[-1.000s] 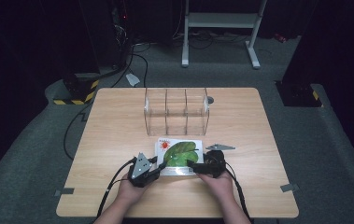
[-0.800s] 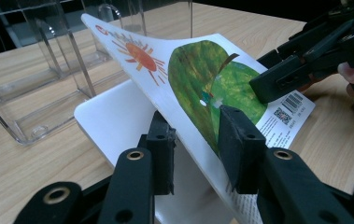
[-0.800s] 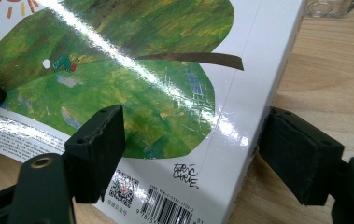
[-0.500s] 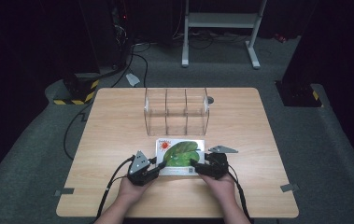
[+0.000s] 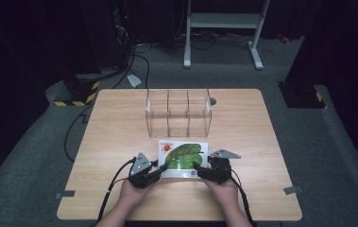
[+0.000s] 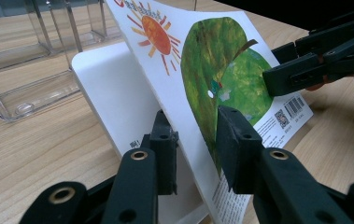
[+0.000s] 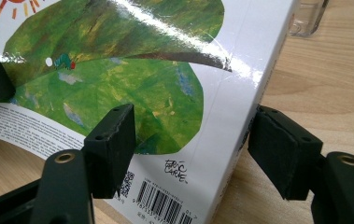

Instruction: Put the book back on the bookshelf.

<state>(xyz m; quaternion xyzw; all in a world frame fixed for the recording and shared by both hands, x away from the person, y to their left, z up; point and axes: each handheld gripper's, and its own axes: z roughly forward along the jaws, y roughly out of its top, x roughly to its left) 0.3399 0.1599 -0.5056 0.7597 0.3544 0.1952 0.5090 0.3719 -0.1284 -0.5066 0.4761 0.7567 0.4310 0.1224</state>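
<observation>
1. Book: a glossy white picture book with a big green leaf and an orange sun lies on the near middle of the pale wooden table, just before a clear plastic three-bay organiser.
2. We see our left gripper clamped on the lifted back cover.
3. Our right gripper straddles the book's spine corner; its jaws have just been closing, the pads at the book, though we cannot tell whether they press on it.
</observation>
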